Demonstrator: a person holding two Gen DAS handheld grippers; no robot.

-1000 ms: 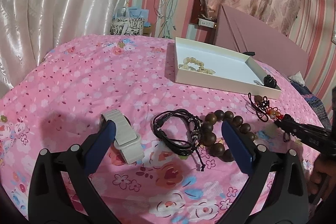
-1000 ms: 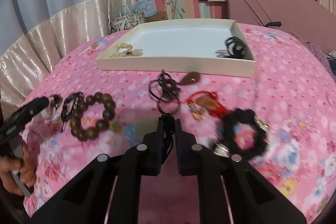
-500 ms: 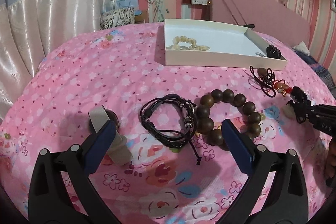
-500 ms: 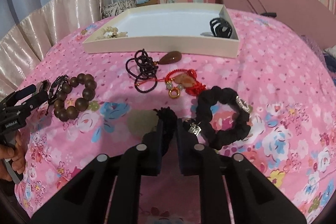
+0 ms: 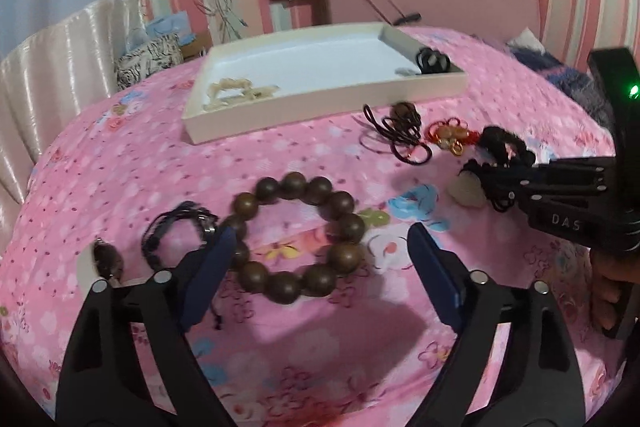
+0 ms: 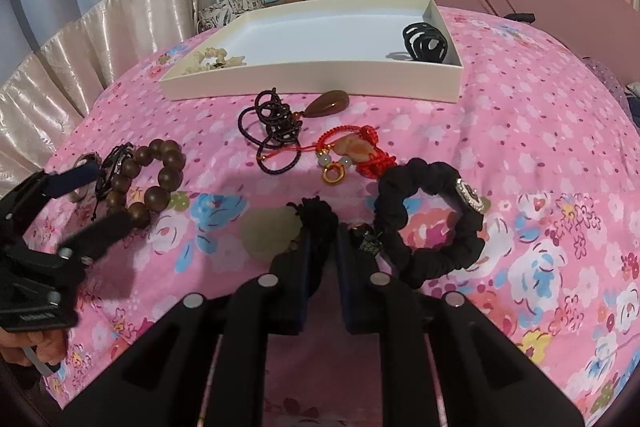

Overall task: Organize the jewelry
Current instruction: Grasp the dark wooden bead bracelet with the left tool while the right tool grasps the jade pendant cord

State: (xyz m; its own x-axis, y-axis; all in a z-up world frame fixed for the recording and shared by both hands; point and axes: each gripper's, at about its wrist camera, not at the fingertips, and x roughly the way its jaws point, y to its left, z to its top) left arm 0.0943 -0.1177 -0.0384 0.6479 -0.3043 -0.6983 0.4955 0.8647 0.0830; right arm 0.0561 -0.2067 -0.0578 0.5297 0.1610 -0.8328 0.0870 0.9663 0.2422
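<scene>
Jewelry is spread over a pink floral bedspread (image 5: pixel 132 163). The left gripper (image 5: pixel 318 259) is held with its jaws spread wide, nothing between the pads — a wooden bead bracelet (image 5: pixel 294 239) lies partly between them, its near-left beads touching or just behind the left blue pad, its far side reaching ahead of the tips. Just outside the left jaw a black cord bracelet (image 5: pixel 176 233) is seen, and further out a watch (image 5: pixel 105 261) with a pale strap.

The right gripper (image 6: pixel 322 247) has its jaws drawn nearly together on a black cord (image 6: pixel 316 217), which is pinched between the pads; a pale stone pendant (image 6: pixel 266 231) lies on the cloth just left of the left jaw. Just right of the right jaw a black scrunchie (image 6: pixel 430 223) rests on the bedspread. Ahead of the tips are found a red knotted charm (image 6: pixel 354 149) and, further ahead, a dark cord necklace (image 6: pixel 276 127) with a brown pendant. Beyond these sits a white tray (image 6: pixel 312 79) — a pale bead bracelet (image 6: pixel 212 59) lies in its left part, black hair ties (image 6: pixel 424 41) in its right corner.
</scene>
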